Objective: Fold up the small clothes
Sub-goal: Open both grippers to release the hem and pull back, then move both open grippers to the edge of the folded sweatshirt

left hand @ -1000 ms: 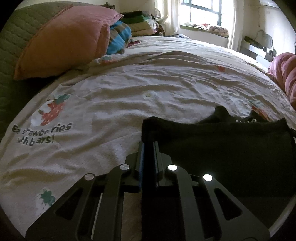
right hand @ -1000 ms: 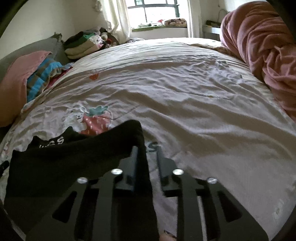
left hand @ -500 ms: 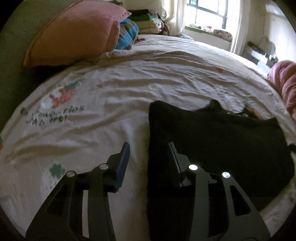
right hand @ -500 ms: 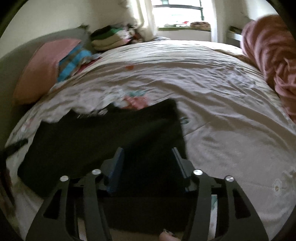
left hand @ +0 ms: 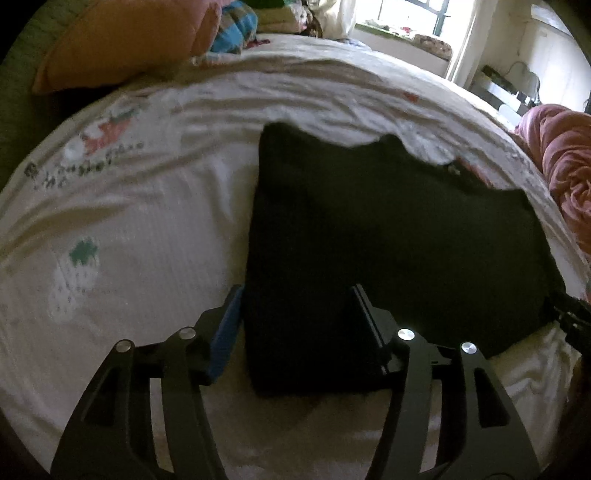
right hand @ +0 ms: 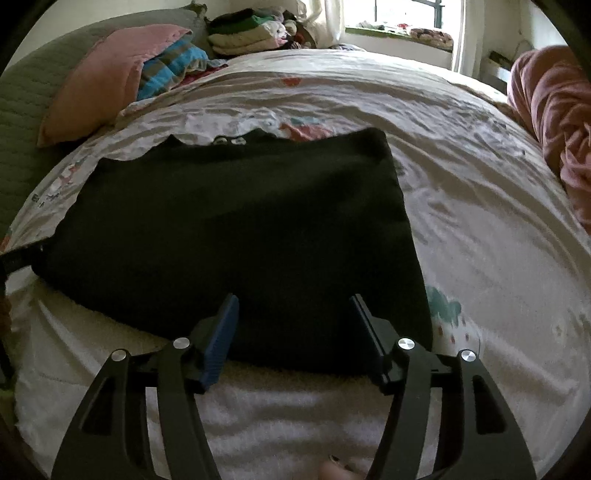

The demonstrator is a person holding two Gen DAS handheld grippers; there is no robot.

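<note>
A black garment lies flat and folded on the white printed bedsheet. My left gripper hangs over its near left corner, jaws opening, pads clear of the cloth. My right gripper hangs over the garment's near right edge, jaws also opening, and the cloth lies below the gap without being pinched. Part of the right gripper shows at the right rim of the left wrist view.
An orange-pink pillow and striped blue cloth lie at the bed's far left. Folded clothes are stacked near the window. A pink blanket bunches at the right. A fingertip shows at the bottom.
Both grippers let go of the black garment's edge and opened. They drew back toward me, and the garment now lies flat on the sheet.
</note>
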